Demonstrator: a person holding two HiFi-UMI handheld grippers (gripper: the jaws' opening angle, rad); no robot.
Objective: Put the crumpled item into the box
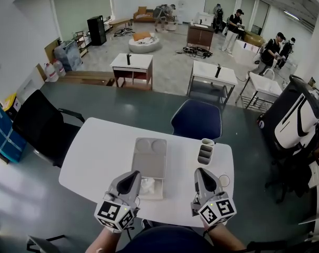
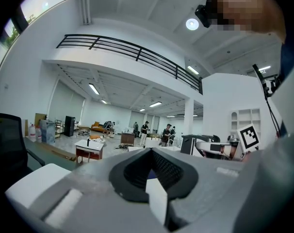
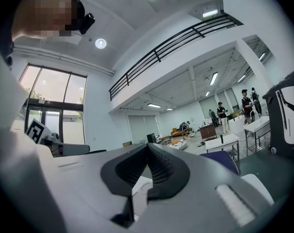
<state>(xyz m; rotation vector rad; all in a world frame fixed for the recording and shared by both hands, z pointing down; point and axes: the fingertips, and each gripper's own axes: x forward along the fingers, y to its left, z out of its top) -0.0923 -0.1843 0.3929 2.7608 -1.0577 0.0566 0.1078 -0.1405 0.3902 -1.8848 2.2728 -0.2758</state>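
Grippers are hovering side by side over the near edge of a white table, each held in one of the person's hands. The left gripper is pointing roughly level across the table. Its jaws are pressed together at the tips and are pinching nothing. Through the gap behind the tips only a pale white edge is showing, too close to identify. The right gripper is sitting well apart from it on the other side. Its jaws are likewise meeting at the tips and are empty, with bare tabletop showing behind them.

Between the two, a pale grey box is lying open lengthwise on the table, with two round hollows at its far end. The crumpled item, a small white wad, is resting in the near section of the box, just beside the left gripper's tip. Whether the two are touching cannot be told.

A small grey holder with slots is standing near the box on the right. A blue chair is waiting at the table's far side and a black chair at its left.
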